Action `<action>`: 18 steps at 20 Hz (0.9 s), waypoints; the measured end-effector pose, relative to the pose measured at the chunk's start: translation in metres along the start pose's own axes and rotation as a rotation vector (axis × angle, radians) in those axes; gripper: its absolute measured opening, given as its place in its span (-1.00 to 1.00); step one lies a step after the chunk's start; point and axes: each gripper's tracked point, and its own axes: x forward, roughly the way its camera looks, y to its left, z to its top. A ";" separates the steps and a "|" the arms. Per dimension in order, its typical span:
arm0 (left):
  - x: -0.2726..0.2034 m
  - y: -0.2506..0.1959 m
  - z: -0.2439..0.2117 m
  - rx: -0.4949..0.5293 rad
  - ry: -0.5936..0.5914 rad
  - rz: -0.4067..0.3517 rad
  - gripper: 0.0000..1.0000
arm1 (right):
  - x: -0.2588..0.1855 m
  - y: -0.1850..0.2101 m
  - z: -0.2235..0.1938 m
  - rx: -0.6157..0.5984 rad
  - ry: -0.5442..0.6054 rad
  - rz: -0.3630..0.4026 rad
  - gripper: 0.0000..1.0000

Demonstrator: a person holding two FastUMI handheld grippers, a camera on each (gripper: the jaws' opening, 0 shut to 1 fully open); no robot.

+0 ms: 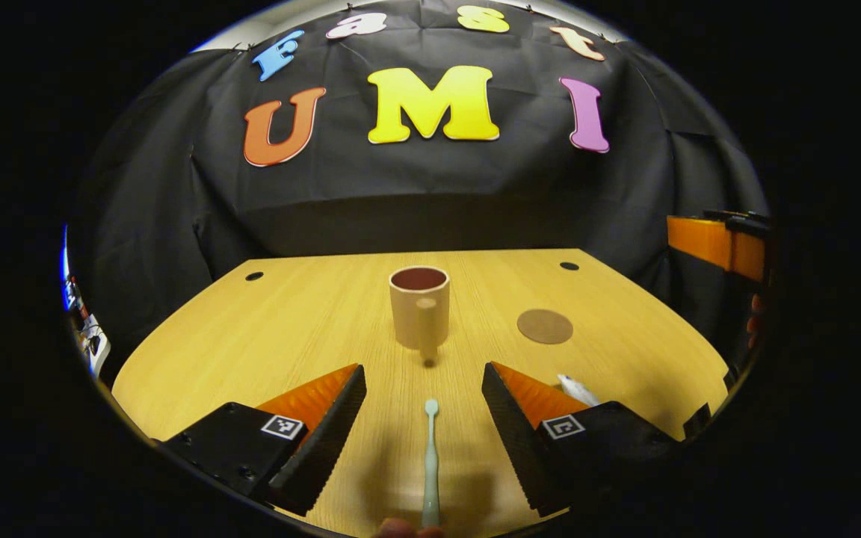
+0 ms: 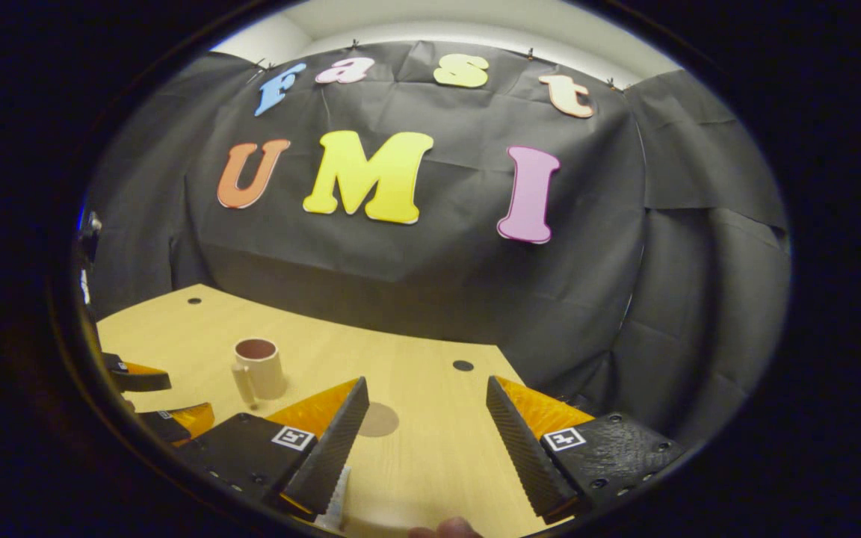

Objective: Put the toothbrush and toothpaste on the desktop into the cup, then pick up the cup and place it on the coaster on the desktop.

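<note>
Your left hand-held gripper point(image 1: 424, 407) hangs spread wide, grasping nothing. The toothbrush point(image 1: 430, 463) lies flat on the table point(image 1: 199, 351) directly between its fingers, long axis pointing ahead at the cup point(image 1: 419, 306). The toothpaste point(image 1: 577, 388) sits nearer your right hand-held gripper point(image 2: 424, 441), also released.

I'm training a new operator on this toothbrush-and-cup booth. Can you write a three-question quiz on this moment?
1. True or false: the toothbrush is already inside the cup.
2. In the left gripper view, where does the toothbrush lie with respect to the left claw?
A. Between its open fingers
B. Behind the cup
C. On the coaster
3. Fill in: the right claw is ____, with nothing between its fingers.

Key: 1 false, it lies flat on the desk. 2 A. 3 open.
</note>
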 end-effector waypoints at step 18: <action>0.032 -0.008 -0.059 0.000 0.120 -0.022 -0.15 | -0.009 0.013 -0.047 -0.029 0.101 -0.010 0.90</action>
